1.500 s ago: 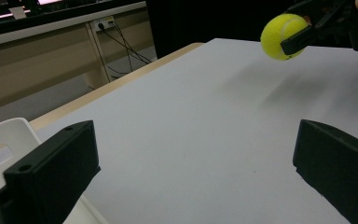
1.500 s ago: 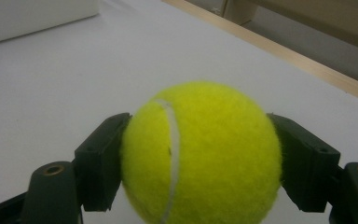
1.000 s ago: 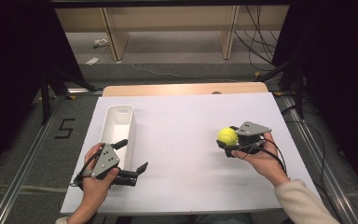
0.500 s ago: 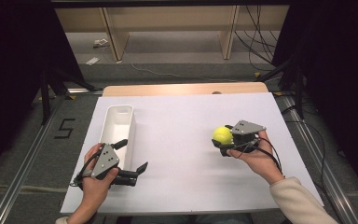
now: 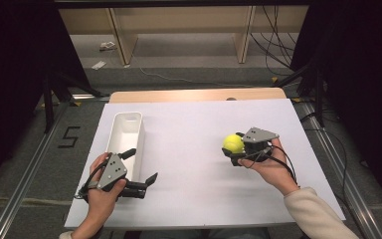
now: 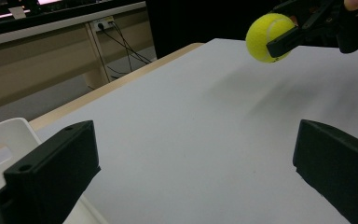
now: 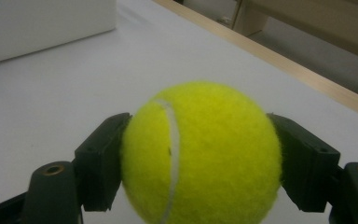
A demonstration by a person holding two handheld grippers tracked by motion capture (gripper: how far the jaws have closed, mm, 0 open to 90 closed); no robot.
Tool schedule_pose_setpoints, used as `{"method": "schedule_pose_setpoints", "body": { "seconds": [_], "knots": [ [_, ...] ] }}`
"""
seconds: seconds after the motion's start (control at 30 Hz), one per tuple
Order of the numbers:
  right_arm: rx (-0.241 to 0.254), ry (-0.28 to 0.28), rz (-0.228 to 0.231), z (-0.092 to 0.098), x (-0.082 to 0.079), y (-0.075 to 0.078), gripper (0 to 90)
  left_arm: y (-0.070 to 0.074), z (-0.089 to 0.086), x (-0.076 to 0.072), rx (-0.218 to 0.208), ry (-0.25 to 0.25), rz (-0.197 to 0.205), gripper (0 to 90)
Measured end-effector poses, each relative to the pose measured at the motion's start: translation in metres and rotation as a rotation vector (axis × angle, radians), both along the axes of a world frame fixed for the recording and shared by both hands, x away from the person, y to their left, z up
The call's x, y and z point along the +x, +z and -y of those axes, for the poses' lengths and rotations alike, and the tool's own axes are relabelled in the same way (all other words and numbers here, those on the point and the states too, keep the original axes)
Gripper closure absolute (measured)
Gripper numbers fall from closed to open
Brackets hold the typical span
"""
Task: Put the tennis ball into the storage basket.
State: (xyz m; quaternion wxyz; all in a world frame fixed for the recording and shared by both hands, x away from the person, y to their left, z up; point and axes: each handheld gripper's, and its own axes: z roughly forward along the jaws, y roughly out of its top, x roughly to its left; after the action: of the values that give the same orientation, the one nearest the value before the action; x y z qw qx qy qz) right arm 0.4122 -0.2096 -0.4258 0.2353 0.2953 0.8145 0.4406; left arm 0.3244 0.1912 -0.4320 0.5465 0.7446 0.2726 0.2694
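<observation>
White bin [image 5: 125, 137] on table [image 5: 189, 199], left side; wooden shelving [image 5: 179, 22] beyond.

Lower part of the tennis ball [image 7: 200, 154] cut off by the bottom edge in the right gripper view. White bin [image 6: 2, 140] clipped at the left edge in the left gripper view, partly behind a black jaw. Far side of the ball screened by the right gripper [image 5: 235, 149] from above.

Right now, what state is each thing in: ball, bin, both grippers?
Tennis ball: clamped between the right gripper's jaws, lifted off the table.
White bin: upright on the table, looks empty.
Right gripper: shut on the tennis ball.
Left gripper: open, jaws wide apart, holding nothing, near the bin's close end.
</observation>
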Motion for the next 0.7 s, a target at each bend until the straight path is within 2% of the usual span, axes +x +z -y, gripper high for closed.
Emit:
{"method": "schedule_pose_setpoints", "body": {
  "seconds": [0.7],
  "knots": [
    [0.007,0.012,0.004,-0.011,0.002,0.002,26.2,0.000,0.000,0.000,-0.002,0.001,0.001,0.0]
  ]
}}
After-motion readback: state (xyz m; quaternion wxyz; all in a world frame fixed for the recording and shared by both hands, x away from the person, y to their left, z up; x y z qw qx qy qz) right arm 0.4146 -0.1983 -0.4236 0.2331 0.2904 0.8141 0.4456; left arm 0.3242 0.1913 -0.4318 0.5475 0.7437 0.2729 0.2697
